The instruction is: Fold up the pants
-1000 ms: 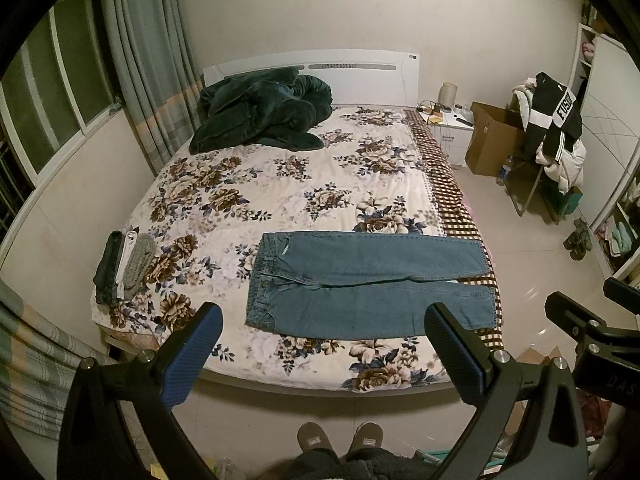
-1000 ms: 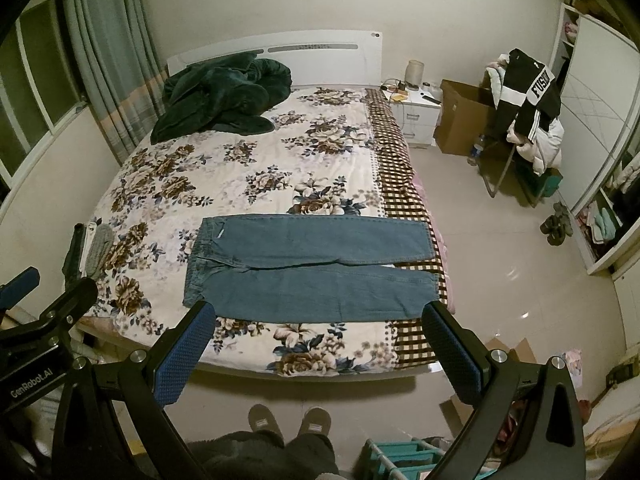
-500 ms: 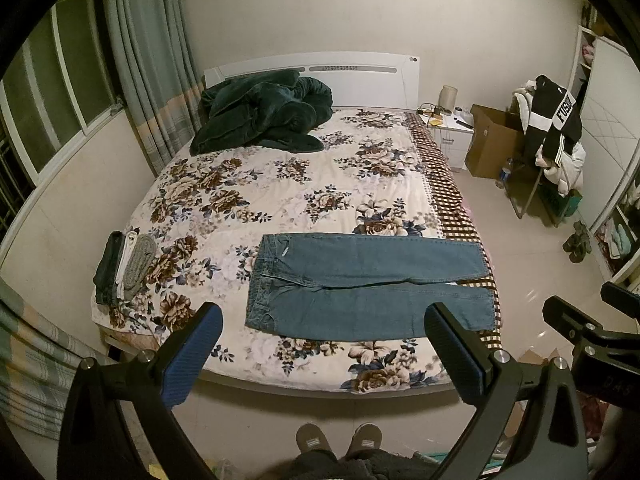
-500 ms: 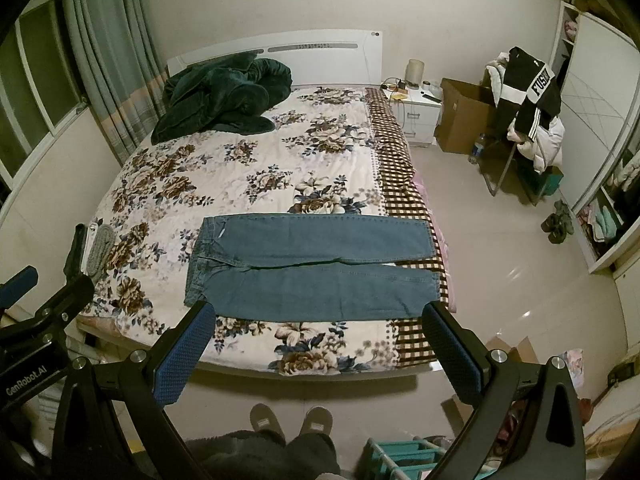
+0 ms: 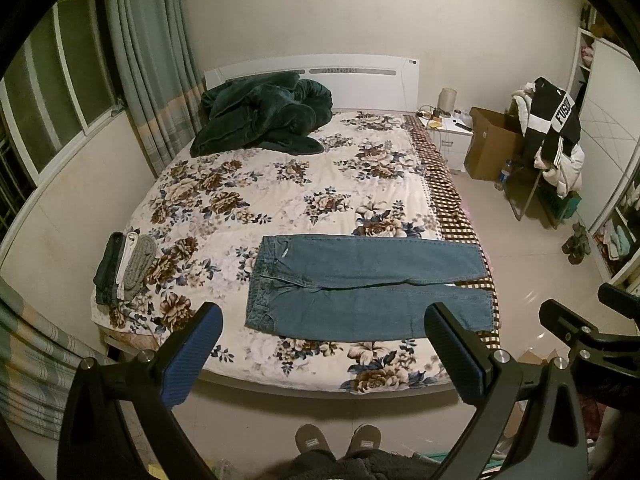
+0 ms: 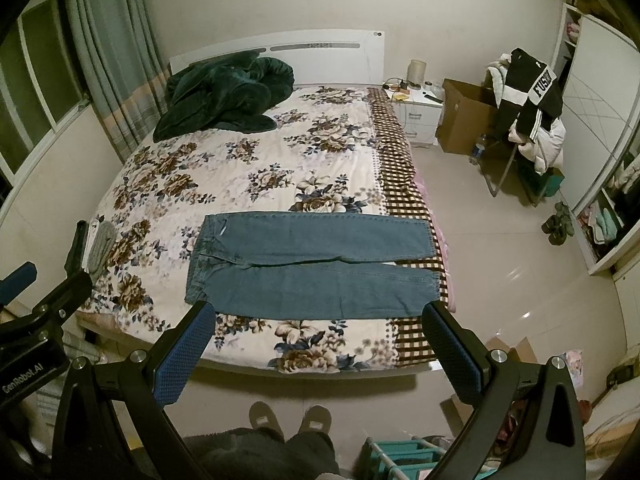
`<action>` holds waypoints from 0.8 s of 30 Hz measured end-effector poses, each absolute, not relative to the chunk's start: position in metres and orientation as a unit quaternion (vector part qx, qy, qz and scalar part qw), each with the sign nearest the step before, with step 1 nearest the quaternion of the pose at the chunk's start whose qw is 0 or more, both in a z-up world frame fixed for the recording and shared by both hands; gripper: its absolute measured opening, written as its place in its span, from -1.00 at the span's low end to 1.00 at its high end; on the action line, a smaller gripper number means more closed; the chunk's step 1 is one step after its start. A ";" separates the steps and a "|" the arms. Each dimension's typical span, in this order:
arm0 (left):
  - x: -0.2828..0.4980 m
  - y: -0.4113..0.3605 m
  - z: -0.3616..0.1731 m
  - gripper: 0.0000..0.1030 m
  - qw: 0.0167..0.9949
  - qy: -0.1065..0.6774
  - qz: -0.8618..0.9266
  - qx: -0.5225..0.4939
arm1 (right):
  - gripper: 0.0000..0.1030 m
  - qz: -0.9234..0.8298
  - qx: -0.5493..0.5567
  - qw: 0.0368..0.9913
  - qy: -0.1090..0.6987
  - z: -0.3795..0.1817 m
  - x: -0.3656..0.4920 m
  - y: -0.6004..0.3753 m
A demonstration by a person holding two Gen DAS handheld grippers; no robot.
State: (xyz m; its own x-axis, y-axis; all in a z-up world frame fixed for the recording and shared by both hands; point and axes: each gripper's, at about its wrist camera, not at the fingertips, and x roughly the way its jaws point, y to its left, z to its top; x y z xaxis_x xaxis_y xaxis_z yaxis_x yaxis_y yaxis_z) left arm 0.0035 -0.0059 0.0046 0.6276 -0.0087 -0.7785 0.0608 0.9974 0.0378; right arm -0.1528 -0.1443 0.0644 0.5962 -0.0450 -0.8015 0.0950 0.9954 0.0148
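Left wrist view: my left gripper (image 5: 324, 344) gapes wide and empty above the jeans (image 5: 360, 288), which lie flat and unfolded across the bed (image 5: 280, 184) foot. Right wrist view: my right gripper (image 6: 316, 340) likewise gapes empty; next, reach the far leg. Pant hems partly overhang, indistinct.

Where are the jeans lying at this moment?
In both wrist views the jeans lie flat across the foot of the floral bed, waistband toward the folded clothes at the left edge, leg ends over the checkered border on the right.
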 end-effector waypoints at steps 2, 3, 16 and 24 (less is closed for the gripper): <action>0.009 -0.006 0.009 1.00 0.901 0.432 -0.019 0.030 | 1.00 -0.039 0.029 0.893 0.448 0.065 -0.153 -0.145; 0.010 -0.006 0.010 1.00 0.901 0.432 -0.019 0.029 | 1.00 -0.039 0.029 0.893 0.447 0.065 -0.153 -0.145; 0.013 -0.005 0.028 1.00 0.901 0.432 -0.008 0.026 | 1.00 -0.016 0.027 0.892 0.451 0.053 -0.143 -0.156; 0.055 -0.005 0.004 1.00 0.913 0.405 0.047 0.026 | 1.00 -0.024 0.040 0.889 0.456 0.026 -0.111 -0.181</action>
